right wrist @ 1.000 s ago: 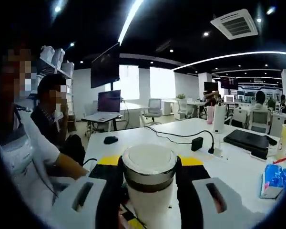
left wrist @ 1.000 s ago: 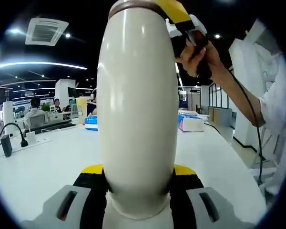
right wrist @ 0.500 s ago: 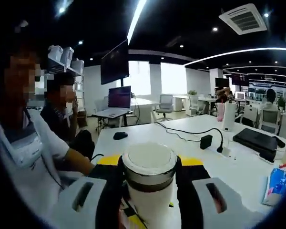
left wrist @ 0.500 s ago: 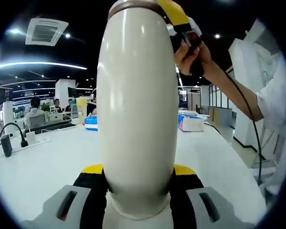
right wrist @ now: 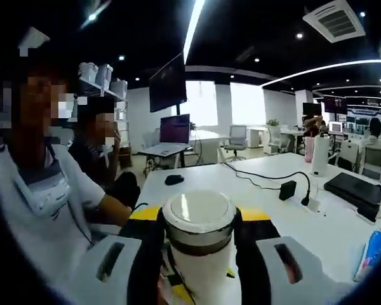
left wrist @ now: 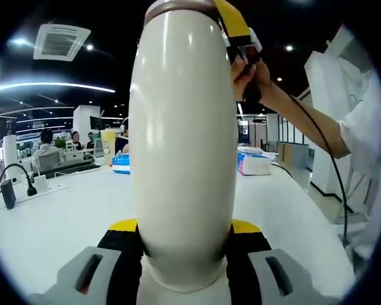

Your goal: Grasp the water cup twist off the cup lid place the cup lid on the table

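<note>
A tall cream water cup stands upright above a white table, its lower body clamped between the jaws of the left gripper. At its top, the right gripper is closed around the cup lid, a person's hand holding that gripper just right of the cup.

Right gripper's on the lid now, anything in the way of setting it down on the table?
Nothing visible. The right gripper grips the cup lid, and bare white table lies just beyond; the power strip sits farther back.
</note>
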Demonstrator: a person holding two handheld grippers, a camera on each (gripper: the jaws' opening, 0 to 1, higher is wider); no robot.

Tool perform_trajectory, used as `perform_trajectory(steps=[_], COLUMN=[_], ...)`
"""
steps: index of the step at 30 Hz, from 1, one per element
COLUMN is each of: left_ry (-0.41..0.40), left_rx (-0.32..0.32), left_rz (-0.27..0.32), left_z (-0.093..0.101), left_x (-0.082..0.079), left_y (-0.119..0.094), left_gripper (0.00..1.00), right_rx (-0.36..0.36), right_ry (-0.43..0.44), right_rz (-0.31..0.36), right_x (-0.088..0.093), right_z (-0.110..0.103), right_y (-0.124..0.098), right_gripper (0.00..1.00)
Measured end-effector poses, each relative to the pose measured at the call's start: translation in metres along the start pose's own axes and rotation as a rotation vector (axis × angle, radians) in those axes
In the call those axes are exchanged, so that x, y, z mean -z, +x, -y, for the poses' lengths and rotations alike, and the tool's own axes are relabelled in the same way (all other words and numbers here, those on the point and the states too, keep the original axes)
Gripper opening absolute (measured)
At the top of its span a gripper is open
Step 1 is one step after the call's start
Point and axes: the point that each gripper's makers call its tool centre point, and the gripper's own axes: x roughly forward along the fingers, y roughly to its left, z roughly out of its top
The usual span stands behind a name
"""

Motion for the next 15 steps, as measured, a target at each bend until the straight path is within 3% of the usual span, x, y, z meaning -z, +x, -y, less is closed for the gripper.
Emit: perform_trajectory(steps=[5,7,10,11,13,15], left_ry=[0.001,0.001,0.001,0.001,0.001,0.001], left_rx=[0.001,0.002,0.003,0.003,0.003,0.002], left_rz=[0.0,0.0,-0.001,-0.001,-0.001,-0.002], left_z=[0.001,0.001,0.002,0.002,0.002,0.002], left_x=[0.0,0.0,0.0,0.0,0.0,0.0], left_y=[0.0,0.0,0.0,0.0,0.0,-0.001], left_gripper=[0.52,0.52,0.52,0.52,0.52,0.52], right_rx=[0.044,0.086,0.218,0.296,0.39,0.463], right_ry=[0.032,0.08,0.075,0.065,0.057,0.035], right_rz=[-0.007,0.029,0.029,0.042,0.04,0.081], right_x=[-0.002,-0.009,-0.015,-0.019,-0.017,-0.019], right_z=[0.0,-0.001,0.0,0.002,0.003,-0.001], right_y=[-0.002,-0.004,-0.013,-0.017,-0.02,-0.021], right_gripper=[0.47,0.54,0.61,0.61,0.59,0.6])
